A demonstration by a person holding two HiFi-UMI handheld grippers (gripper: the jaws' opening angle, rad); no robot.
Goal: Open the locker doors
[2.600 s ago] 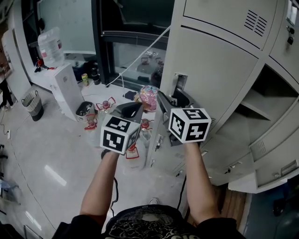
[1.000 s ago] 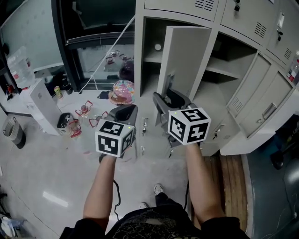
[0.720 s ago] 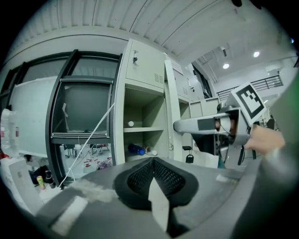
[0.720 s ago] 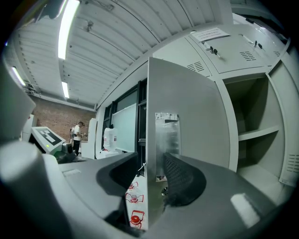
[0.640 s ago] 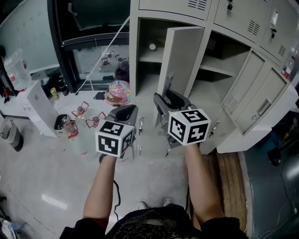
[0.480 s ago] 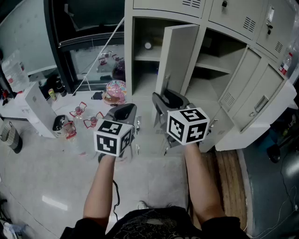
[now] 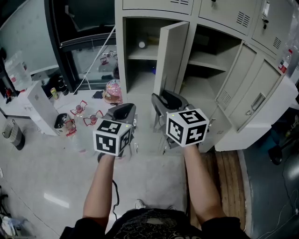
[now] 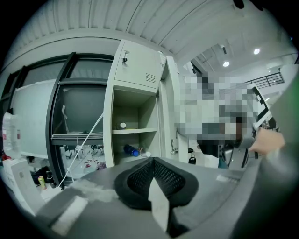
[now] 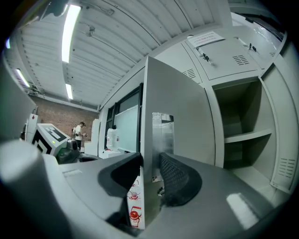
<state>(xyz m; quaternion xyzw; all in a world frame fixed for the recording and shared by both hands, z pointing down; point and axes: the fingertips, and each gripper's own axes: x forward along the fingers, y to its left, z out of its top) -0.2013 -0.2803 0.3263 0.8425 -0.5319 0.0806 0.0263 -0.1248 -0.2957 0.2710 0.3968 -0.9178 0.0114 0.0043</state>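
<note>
We hold the right gripper [image 9: 150,170] on the free edge of the open locker door [image 7: 172,56], jaws just closing tighter with the panel pinched between them, door swung outward from the grey lockers [image 7: 154,4], our left gripper [image 8: 153,172] clenched empty, just beside the right

Industrial hall, metal lockers [image 7: 224,11], corrugated ceiling [image 9: 117,37]

Pink round object [image 7: 113,88] on floor [image 7: 70,177]; white box [image 7: 40,105] left; bin [image 7: 11,133] beyond.

black short-sleeved shirt [image 7: 145,225] (pale print, apparently)
</note>
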